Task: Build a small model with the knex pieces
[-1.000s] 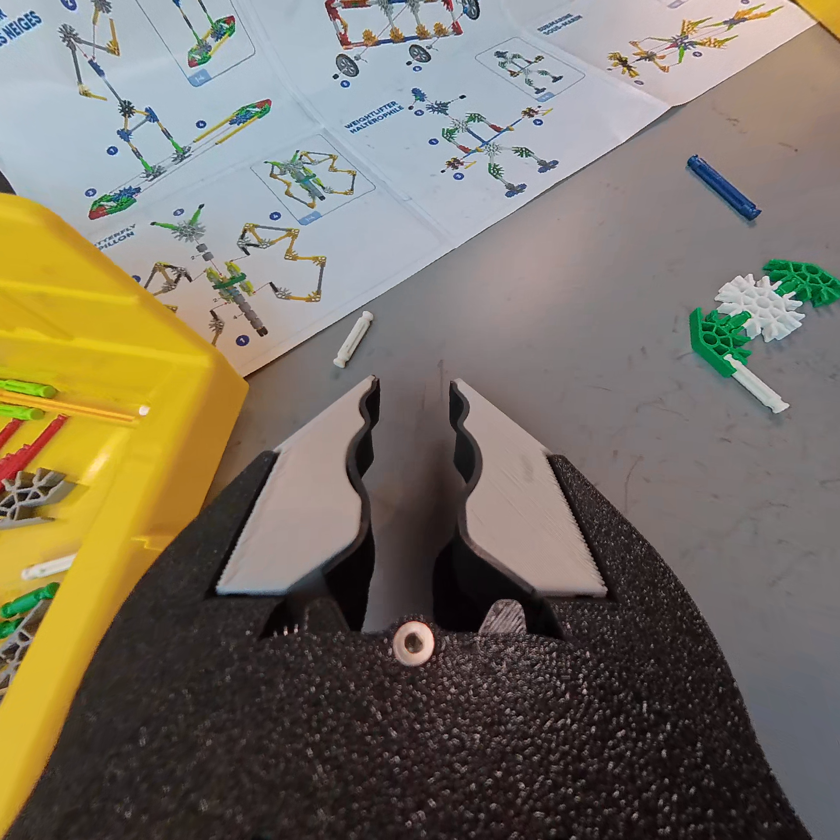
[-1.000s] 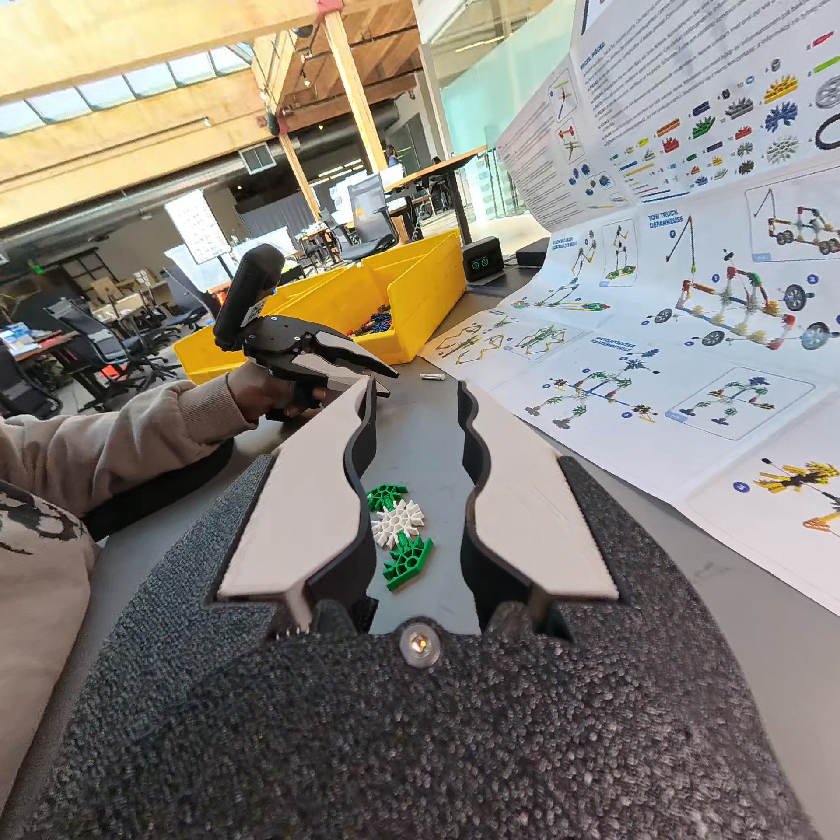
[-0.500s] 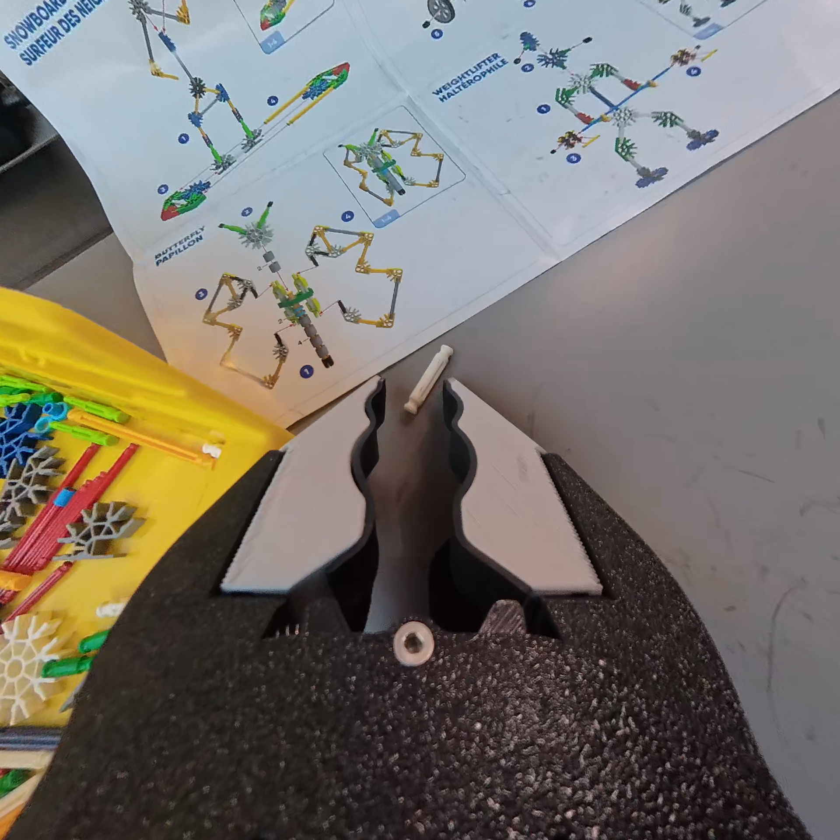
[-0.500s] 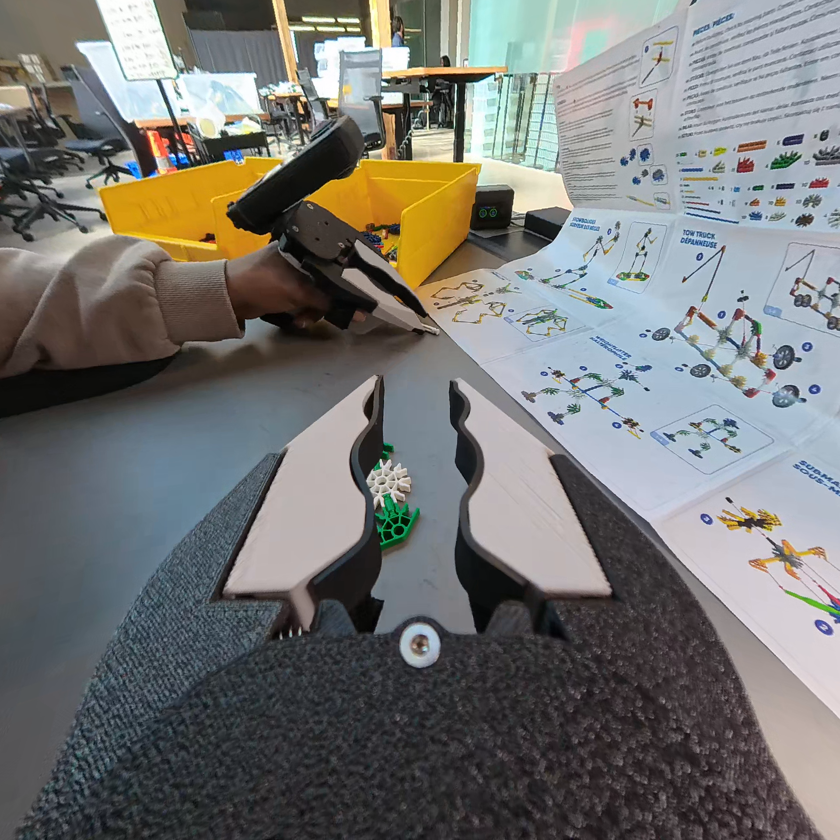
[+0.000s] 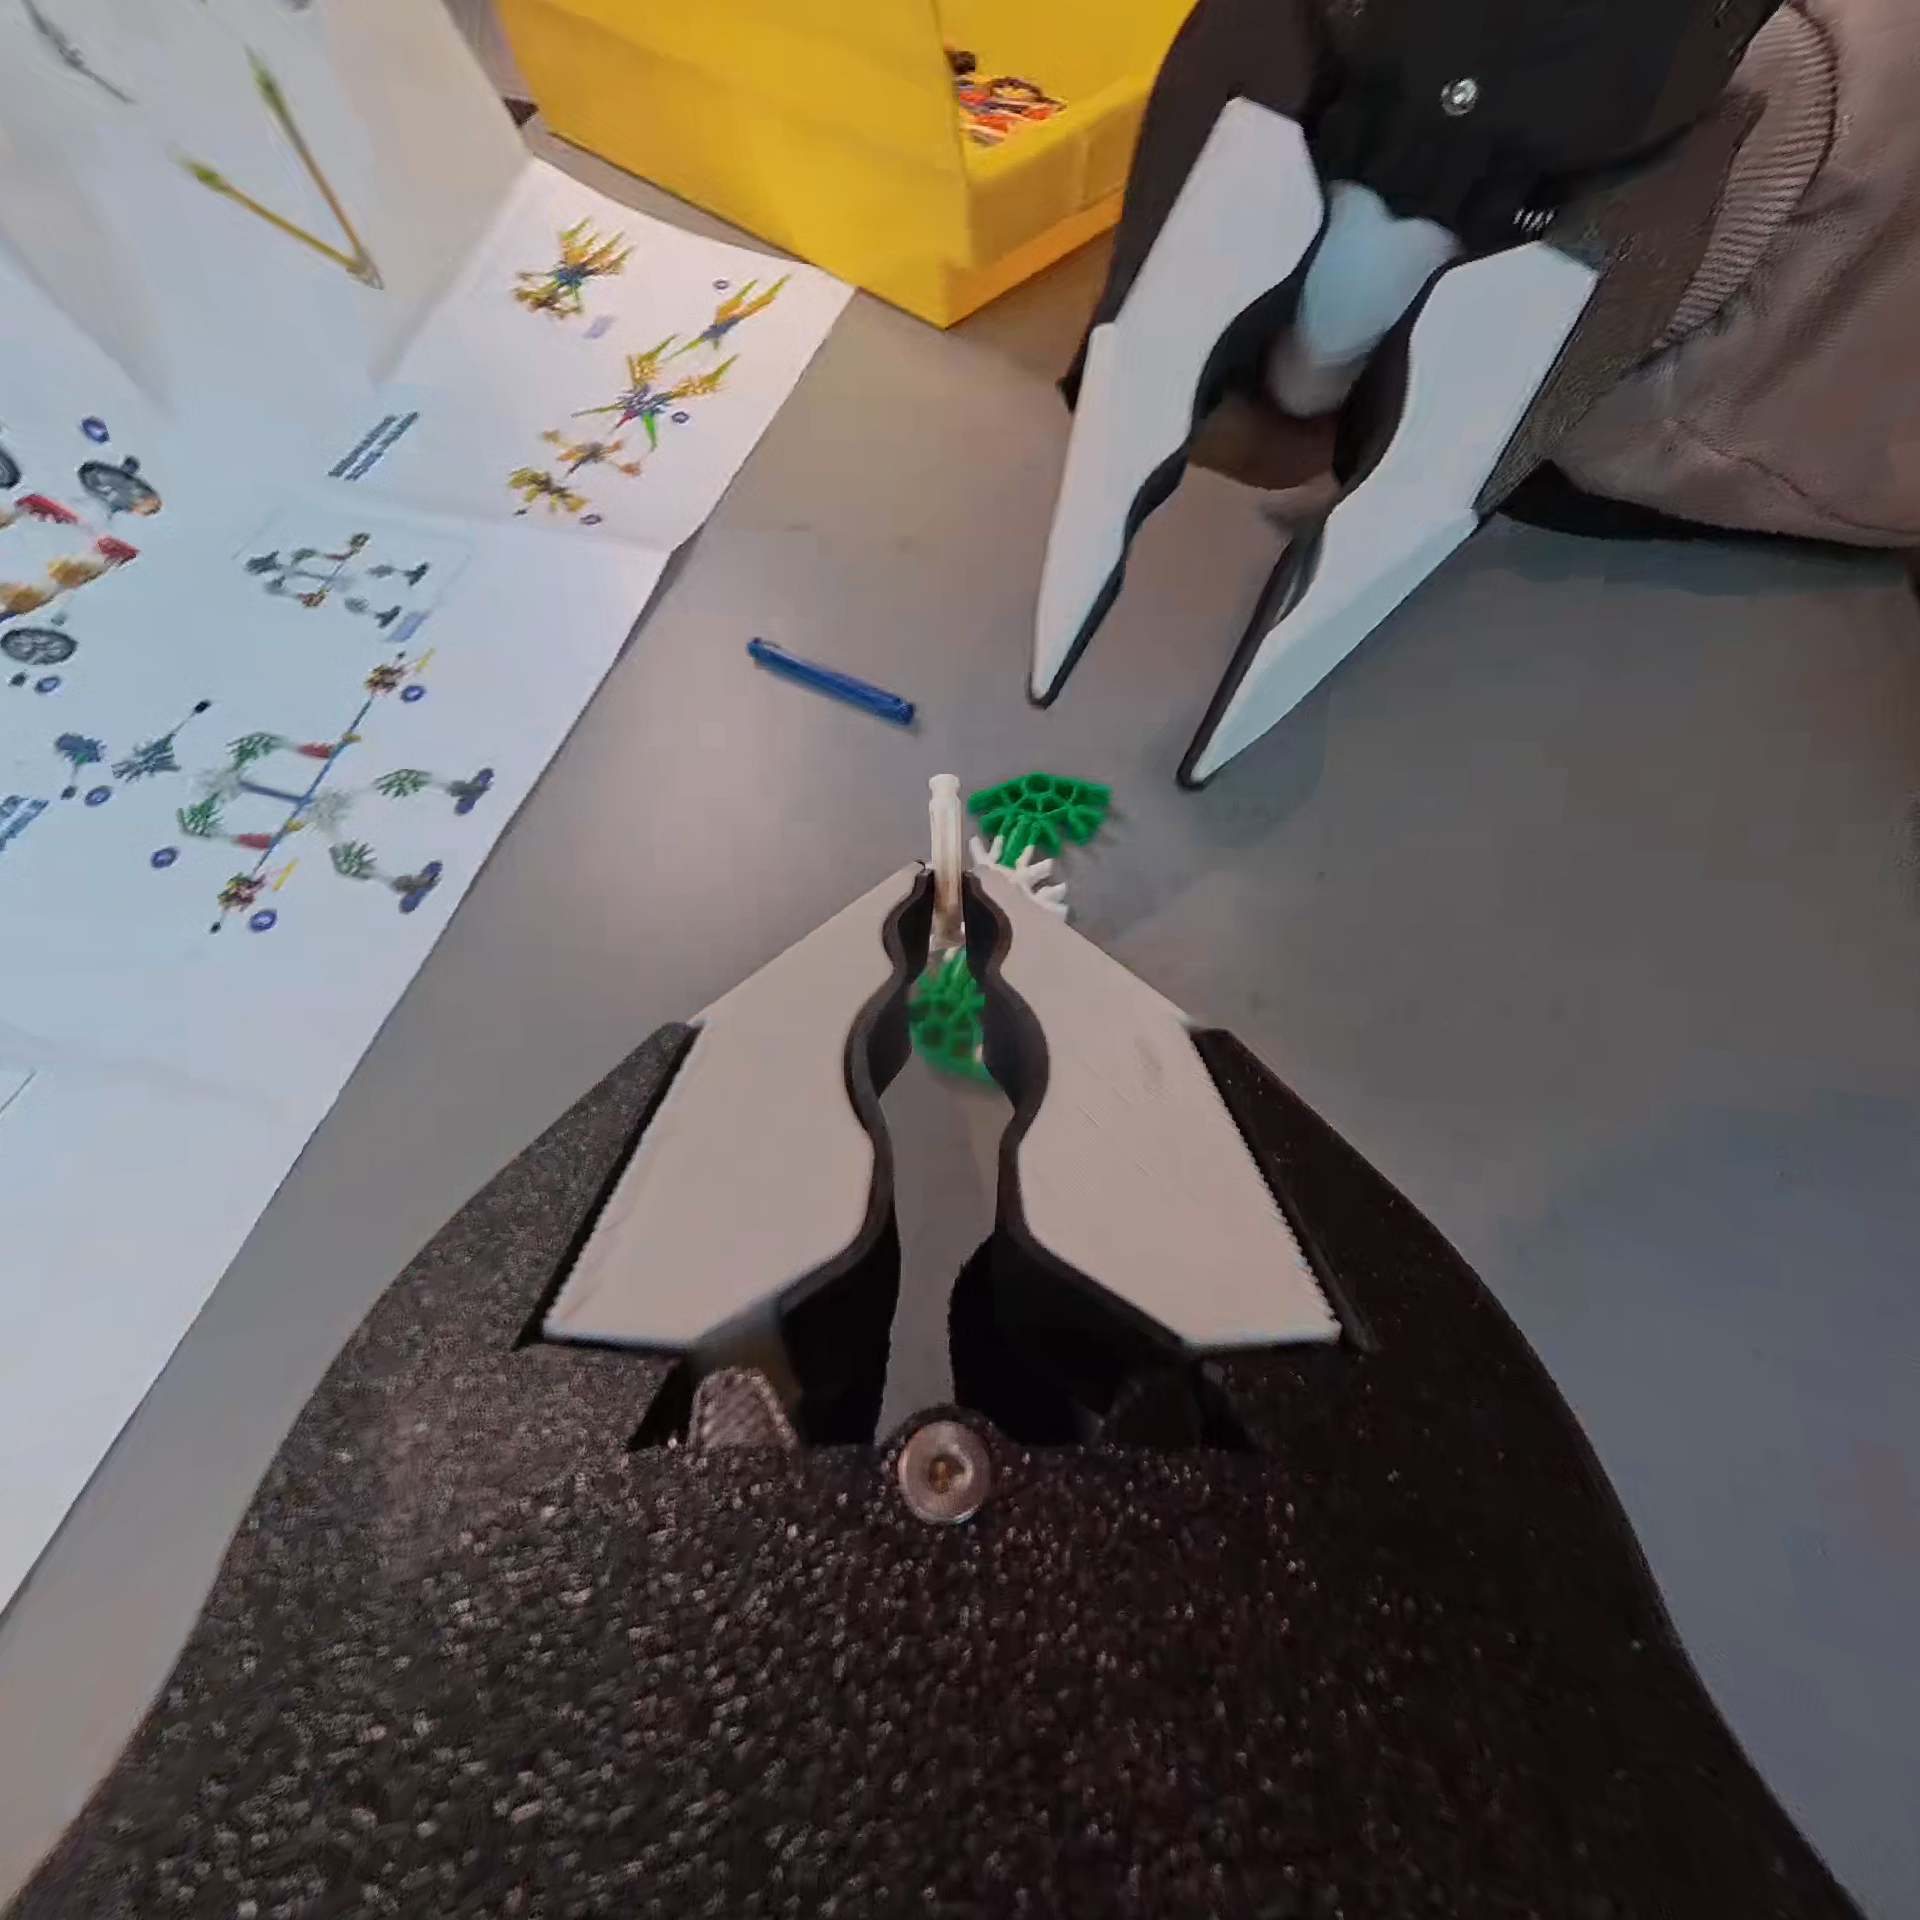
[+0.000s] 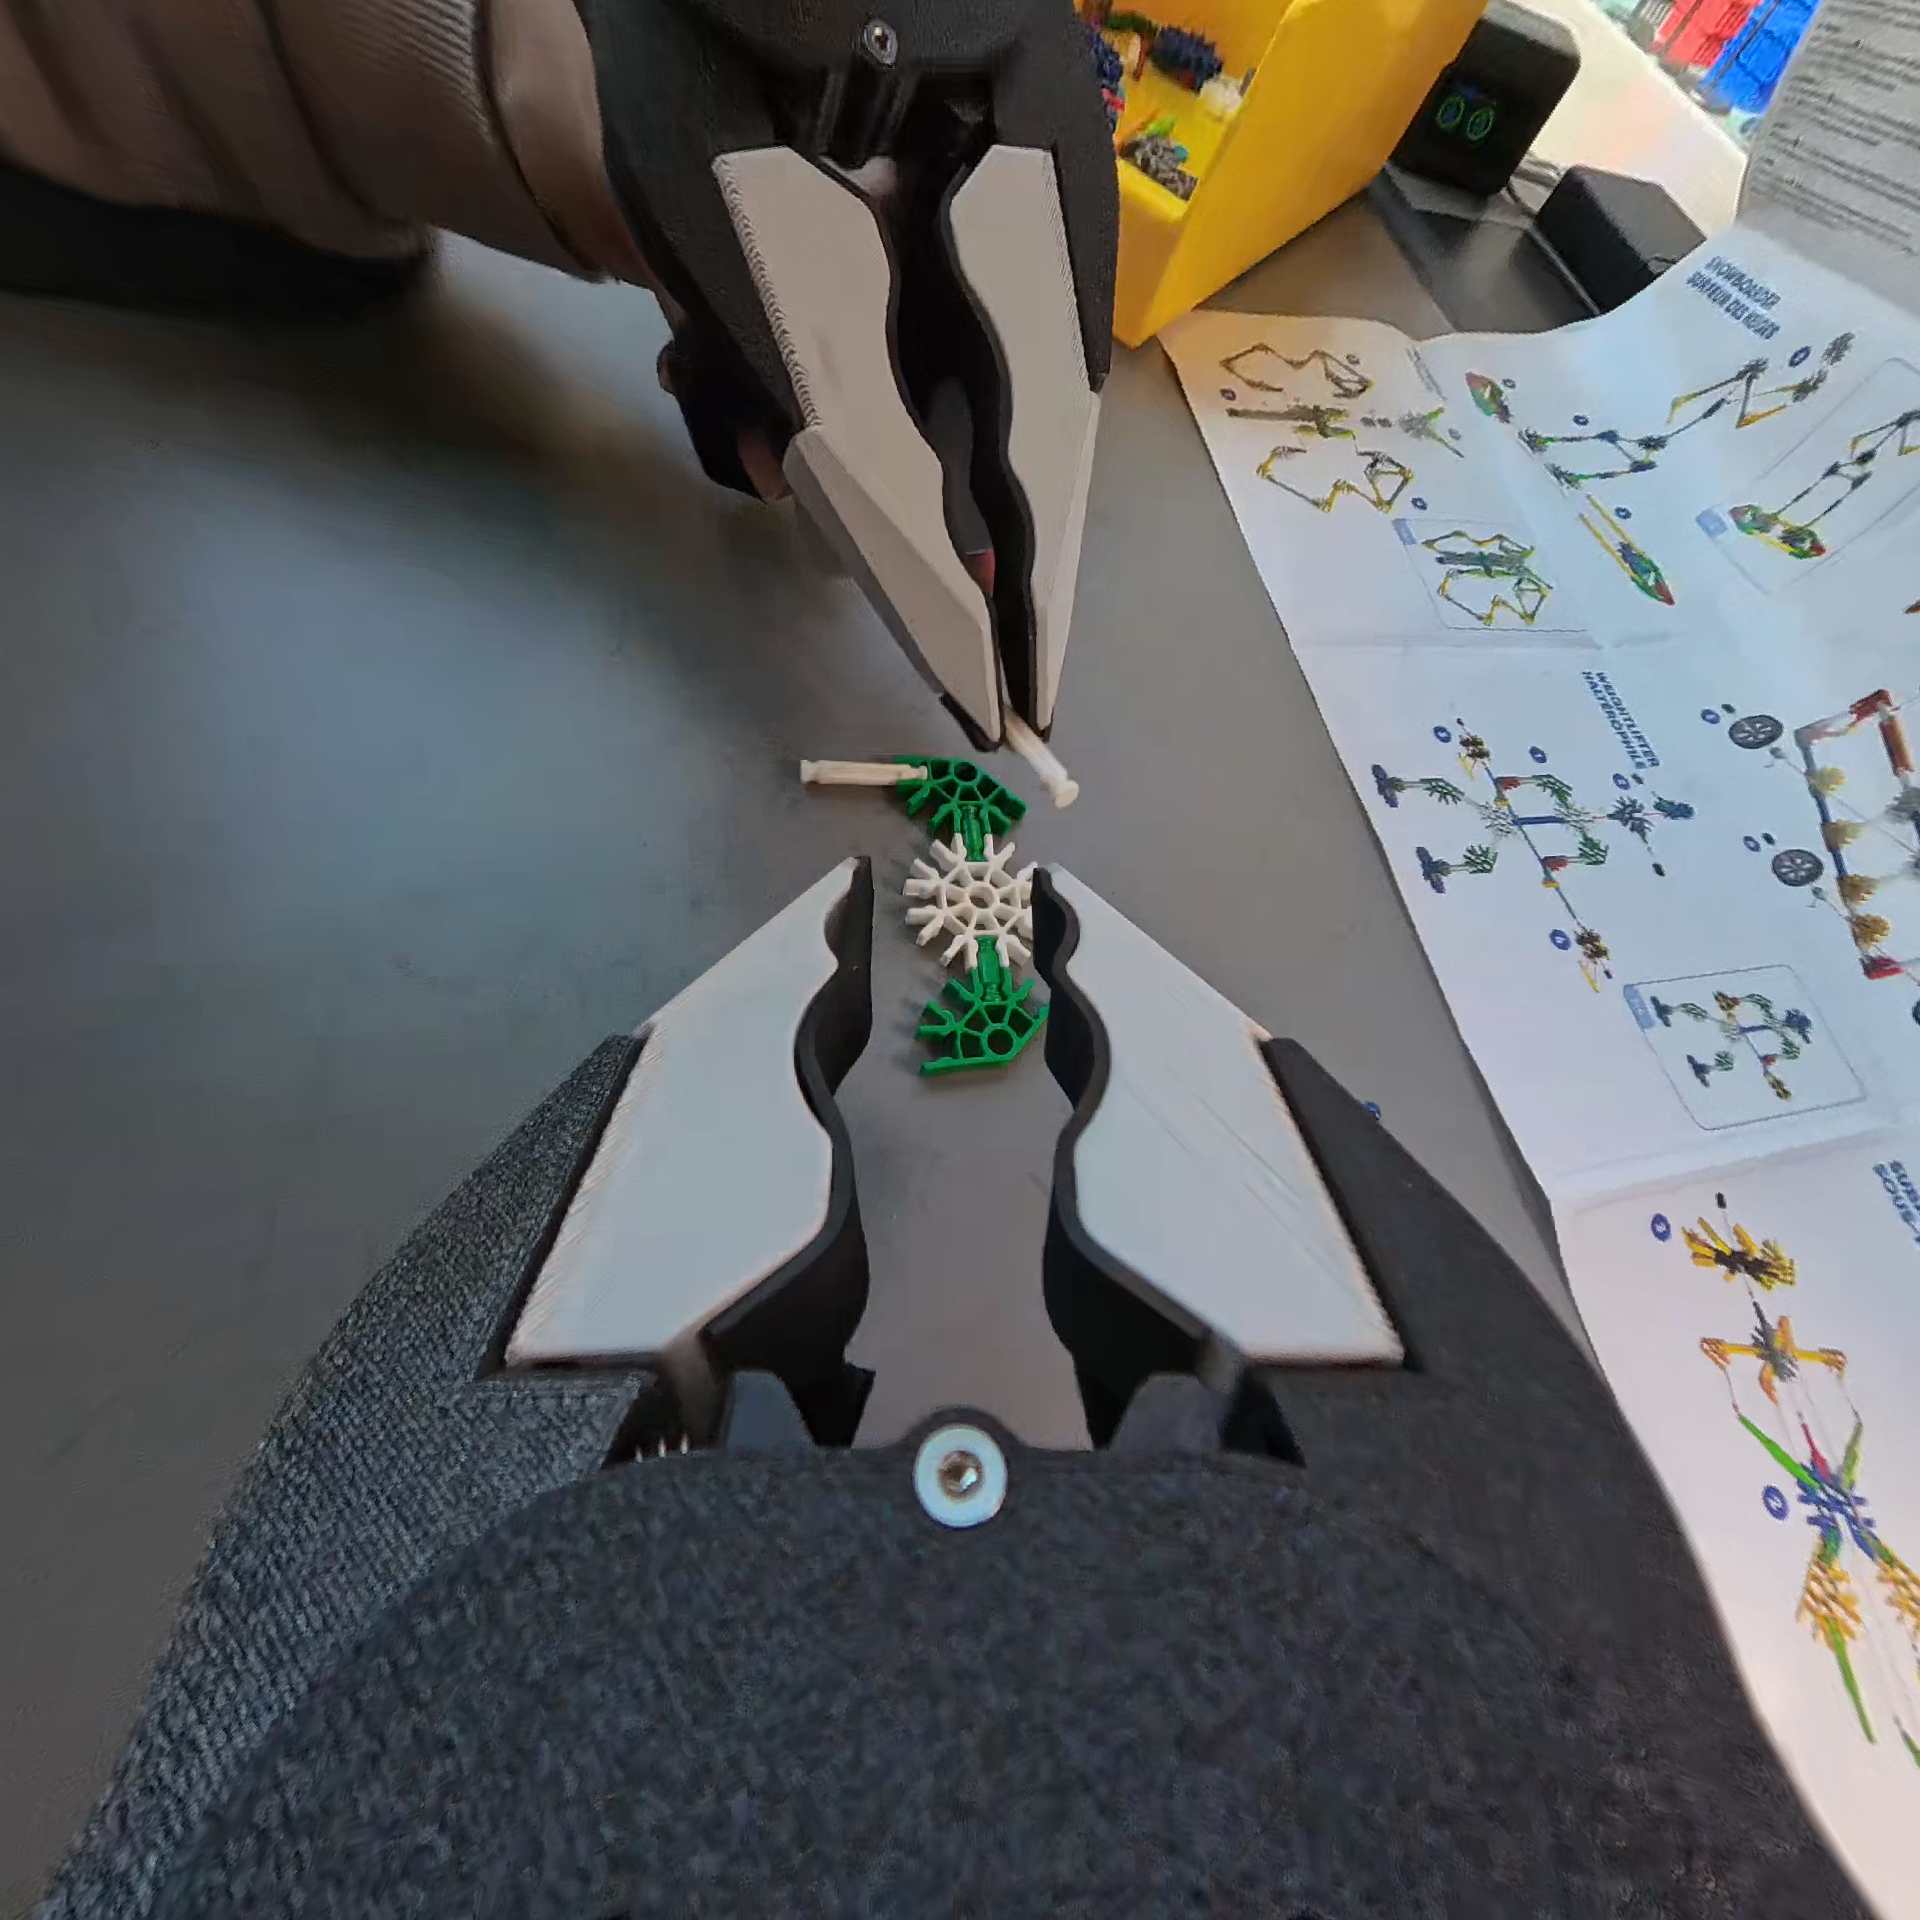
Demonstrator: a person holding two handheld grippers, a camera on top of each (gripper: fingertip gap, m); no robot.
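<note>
Surface: grey table [image 5: 1455, 1039], scuffed; folded instruction sheet [image 5: 260, 883] spread along its left side in the left wrist view, yellow bin [image 5: 831, 156] at the far edge.
Left wrist view, left gripper [image 5: 943, 894]: jaws closed on a short white rod [image 5: 943, 831], which stands out past the fingertips.
Left wrist view, below the tips: green-and-white connector assembly [image 5: 1039, 816] flat on the table, partly hidden by the fingers.
Left wrist view, other items: blue rod [image 5: 829, 681] lies loose between sheet and assembly; right gripper [image 5: 1117, 743] points down at the table just beyond, jaws apart.
Right wrist view, right gripper [image 6: 951, 883]: jaws parted, empty; white snowflake connector [image 6: 968, 899] lies between the fingertips, contact not discernible.
Right wrist view, assembly: green fan piece at each end, a second white rod [image 6: 852, 772] plugged into the far one.
Right wrist view, left gripper [image 6: 1013, 727]: held rod's free end hangs just beside the far green piece.
Right wrist view, background: small black device [image 6: 1486, 94] behind the bin, toward the far right corner.
</note>
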